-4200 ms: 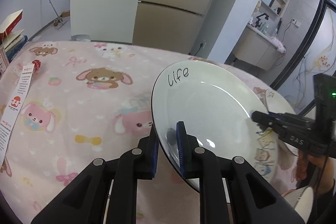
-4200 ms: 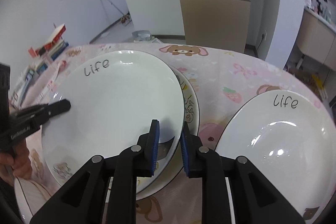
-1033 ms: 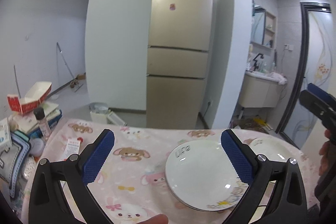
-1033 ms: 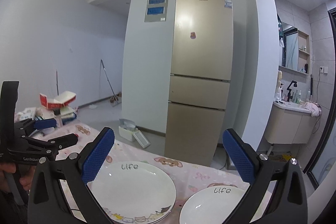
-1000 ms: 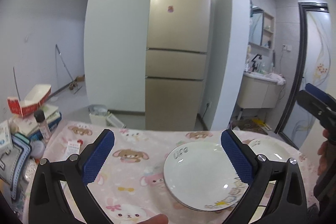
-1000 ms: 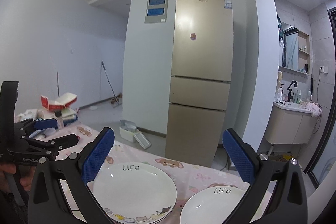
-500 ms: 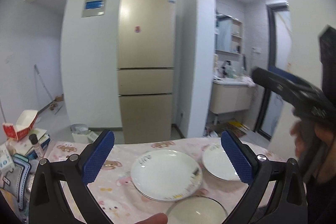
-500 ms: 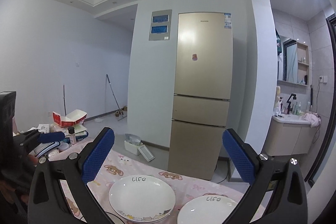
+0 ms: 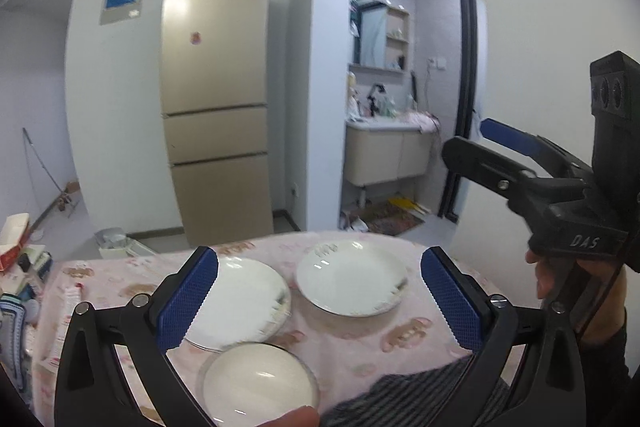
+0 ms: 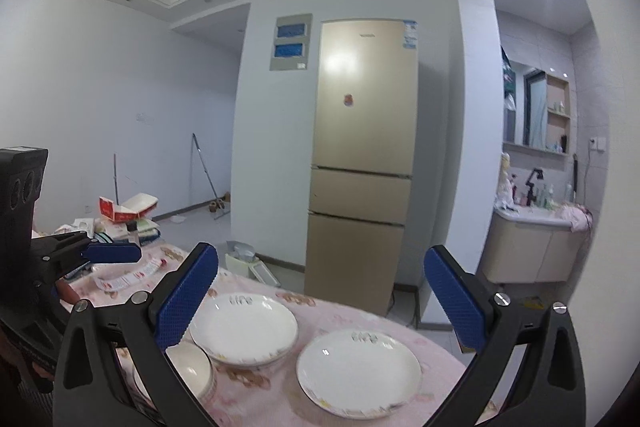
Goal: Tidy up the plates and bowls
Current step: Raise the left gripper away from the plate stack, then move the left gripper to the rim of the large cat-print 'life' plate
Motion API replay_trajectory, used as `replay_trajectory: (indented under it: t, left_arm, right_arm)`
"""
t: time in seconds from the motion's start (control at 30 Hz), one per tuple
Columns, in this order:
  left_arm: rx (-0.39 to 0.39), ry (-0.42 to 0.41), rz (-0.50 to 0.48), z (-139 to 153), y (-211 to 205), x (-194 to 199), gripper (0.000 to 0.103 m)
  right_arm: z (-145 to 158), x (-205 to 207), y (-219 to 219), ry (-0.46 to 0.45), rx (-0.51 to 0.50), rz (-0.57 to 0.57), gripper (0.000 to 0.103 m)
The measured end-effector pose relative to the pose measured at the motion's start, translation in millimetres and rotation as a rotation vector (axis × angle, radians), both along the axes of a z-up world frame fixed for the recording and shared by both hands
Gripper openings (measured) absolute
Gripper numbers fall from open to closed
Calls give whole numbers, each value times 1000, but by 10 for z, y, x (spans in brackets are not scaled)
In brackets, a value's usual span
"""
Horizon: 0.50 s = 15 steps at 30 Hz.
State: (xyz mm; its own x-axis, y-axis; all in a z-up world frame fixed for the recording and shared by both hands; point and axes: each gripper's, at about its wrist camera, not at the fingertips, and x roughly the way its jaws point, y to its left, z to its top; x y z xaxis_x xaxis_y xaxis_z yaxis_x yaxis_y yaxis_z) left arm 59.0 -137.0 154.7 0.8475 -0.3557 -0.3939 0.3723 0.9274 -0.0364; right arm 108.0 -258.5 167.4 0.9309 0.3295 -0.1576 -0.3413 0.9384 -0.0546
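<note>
Through the left wrist camera, looking down past the left gripper (image 9: pixel 318 263): spread wide, blue pads (image 9: pixel 188 303) far apart, gripping nothing. Held high above a table under a pink tablecloth (image 9: pixel 352 339) in front of the fridge (image 9: pixel 216 87).

Left of the fridge, at the picture's edge: a red-and-white box (image 9: pixel 14 243) on a heap of clutter. Straight below the fridge: a stack of plates (image 9: pixel 240 291), partly hidden behind the left pad. Nearer than that, still in line with the fridge: a white bowl (image 9: pixel 258 383), just beside the stack, inside the gripper's span but well beneath it. Right of the fridge line: a single plate (image 9: pixel 352 279), apart from the stack, low between the two pads. Farther right, beyond the fridge: a washbasin cabinet (image 9: pixel 384 155). At far right: the right gripper (image 9: pixel 466 139), released and bare, in a hand (image 9: pixel 592 307). Along the bottom edge: striped fabric (image 9: pixel 400 399).

Through the right wrist camera, aimed more at the room: right gripper (image 10: pixel 321 259) likewise wide apart and bare, the fridge (image 10: pixel 360 155) framed between its fingers. Left of the fridge: the left gripper (image 10: pixel 112 247) from the side, a printed leaflet (image 10: pixel 132 277) on the cloth, the box (image 10: pixel 128 207) in full. Below the fridge: bowl (image 10: pixel 192 367) half behind the left finger, stack (image 10: pixel 244 323) with "life" lettering legible, single plate (image 10: pixel 358 371) nearest, right of the stack. Not shown here: the striped fabric. Blurred in the left view: the lettering on the plates.
</note>
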Motion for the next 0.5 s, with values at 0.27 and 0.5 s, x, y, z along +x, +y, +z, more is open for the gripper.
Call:
replay_trajectory:
  t: [0.27,0.5]
  left_arm:
    - [50,79,-26,-262,-553,22,103]
    - [83,224,-17,-734,-919,254,103]
  right_arm:
    - [-416,-5,-442,89,26,-31,103]
    - [-692,130,-741,162,56,-63,103]
